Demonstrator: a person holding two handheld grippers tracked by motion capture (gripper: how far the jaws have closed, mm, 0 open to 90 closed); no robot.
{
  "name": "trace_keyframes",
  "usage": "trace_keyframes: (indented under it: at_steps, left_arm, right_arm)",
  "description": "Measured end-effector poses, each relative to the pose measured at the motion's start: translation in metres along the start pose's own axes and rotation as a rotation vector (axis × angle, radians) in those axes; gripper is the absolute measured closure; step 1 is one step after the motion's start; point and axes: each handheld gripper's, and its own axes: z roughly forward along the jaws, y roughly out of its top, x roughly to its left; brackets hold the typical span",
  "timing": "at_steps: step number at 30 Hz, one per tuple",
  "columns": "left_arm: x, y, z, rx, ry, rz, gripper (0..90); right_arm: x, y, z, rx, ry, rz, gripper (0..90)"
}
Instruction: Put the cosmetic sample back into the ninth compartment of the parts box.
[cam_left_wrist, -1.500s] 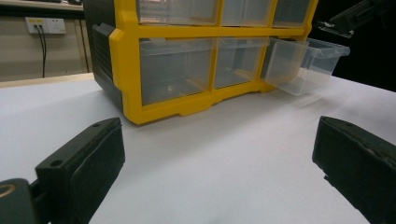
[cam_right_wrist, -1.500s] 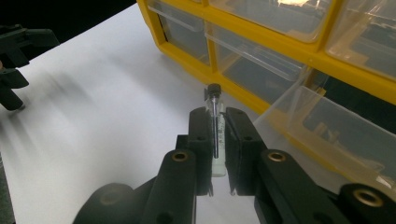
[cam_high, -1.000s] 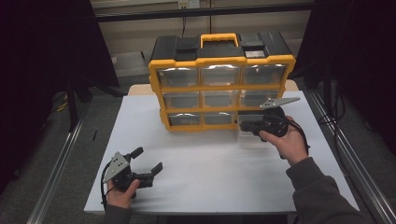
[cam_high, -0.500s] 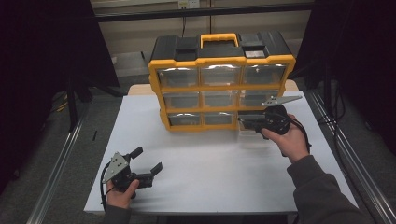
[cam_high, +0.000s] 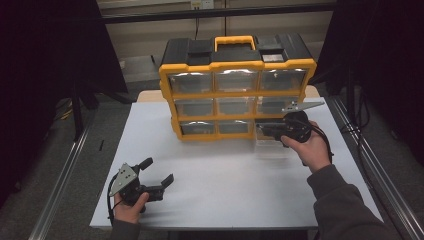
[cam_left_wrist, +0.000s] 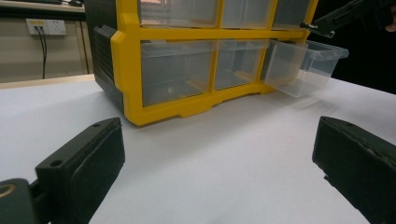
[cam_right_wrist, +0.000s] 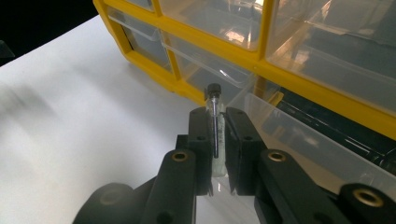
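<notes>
A yellow and black organizer with clear drawers stands at the back of the white table. Its bottom right drawer is pulled out onto the table. My right gripper hovers at that drawer's left end, above its rim. In the right gripper view the right gripper is shut on a small clear vial with a black cap, which sticks out past the fingertips beside the open drawer. My left gripper rests near the table's front left, open with nothing between its jaws, facing the organizer.
Bare white tabletop lies between the left gripper and the pulled-out drawer. The other drawers sit closed in their frame. Metal rails run along both sides of the table, with dark curtains beyond.
</notes>
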Motion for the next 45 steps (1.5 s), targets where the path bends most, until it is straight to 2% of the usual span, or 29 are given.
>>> trace_keyframes:
  at_steps: [1,2,4,11,18,21,24,25,35,43,45]
  left_arm:
    - [-0.001,0.000,0.001,-0.007,0.001,-0.011,2.6]
    - [-0.001,0.000,0.000,0.003,-0.009,0.002,2.6]
    - [0.000,0.000,0.000,-0.001,0.000,-0.002,2.6]
    - [0.000,0.000,0.000,0.000,-0.018,0.002,2.6]
    - [-0.001,0.000,0.001,-0.009,-0.002,-0.012,2.6]
    - [0.001,0.000,0.000,-0.001,-0.011,0.000,2.6]
    - [-0.001,0.000,0.000,-0.010,0.001,-0.011,2.6]
    - [0.000,0.000,0.000,-0.007,0.005,-0.003,2.6]
    - [0.000,-0.001,0.000,-0.004,-0.009,-0.002,2.6]
    - [-0.001,0.000,0.000,-0.010,-0.001,-0.012,2.6]
    - [0.000,0.000,0.000,-0.003,-0.002,-0.003,2.6]
  right_arm:
    - [0.000,0.000,0.000,-0.001,-0.002,0.001,81.5]
    - [-0.001,0.000,0.000,0.000,-0.002,0.003,81.5]
    - [-0.001,0.000,0.001,0.002,-0.005,0.004,81.5]
    - [-0.006,-0.001,-0.001,-0.006,-0.023,0.010,81.5]
    - [-0.008,-0.002,0.001,0.004,-0.028,0.013,81.5]
    - [-0.009,-0.003,0.002,0.007,-0.033,0.007,81.5]
    - [-0.010,-0.003,0.002,0.003,-0.044,0.006,81.5]
    - [-0.010,-0.003,0.003,0.003,-0.042,0.006,81.5]
    - [-0.014,-0.007,0.004,0.008,-0.055,0.014,81.5]
    - [-0.017,-0.012,0.005,0.011,-0.060,0.020,81.5]
    - [-0.016,-0.013,0.006,0.011,-0.061,0.021,81.5]
